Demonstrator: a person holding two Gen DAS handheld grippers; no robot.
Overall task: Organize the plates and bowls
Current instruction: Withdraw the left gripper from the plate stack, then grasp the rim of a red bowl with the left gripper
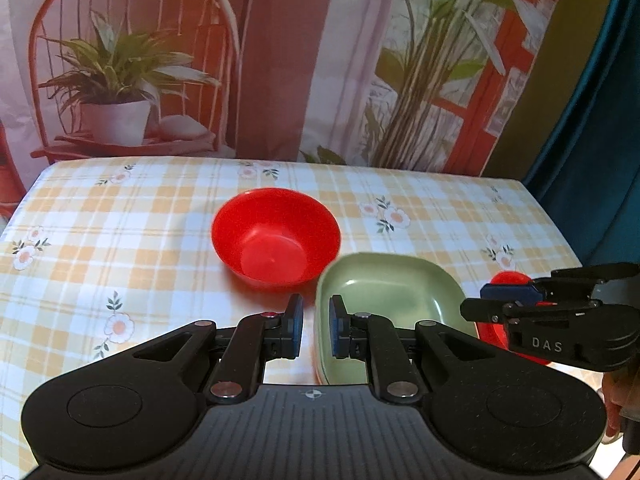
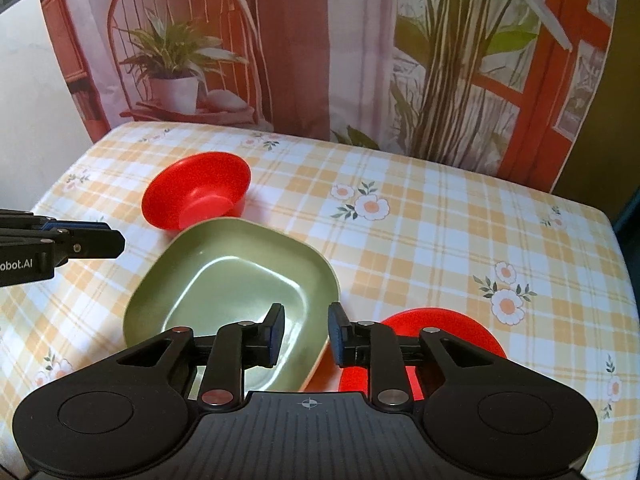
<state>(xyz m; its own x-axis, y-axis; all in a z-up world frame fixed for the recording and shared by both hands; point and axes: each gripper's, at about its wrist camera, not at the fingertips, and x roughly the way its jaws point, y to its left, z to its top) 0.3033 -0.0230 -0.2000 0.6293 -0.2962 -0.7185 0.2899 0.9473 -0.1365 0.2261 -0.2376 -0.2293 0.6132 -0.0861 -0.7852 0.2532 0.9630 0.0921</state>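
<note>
- Left gripper [image 1: 316, 326] low over the desk [image 1: 160, 240], pointing forward, fingers [image 1: 294, 326] spread with a gap between the pads, straddling the near left rim of the green dish [image 1: 384, 292]; nothing pinched.
- Right gripper [image 2: 306, 330] also low and level, fingers [image 2: 276, 332] spread, straddling the green dish's right edge: one pad over the basin, the other outside above the red plate [image 2: 460, 328]. No contact discernible.
- Green dish: squarish, rounded corners, glossy, sitting mid-desk, right edge overlapping the red plate.
- Red bowl [image 1: 276, 236]: round, upright, just behind the dish.
- Red plate: flat, partly hidden beneath dish and gripper.
</note>
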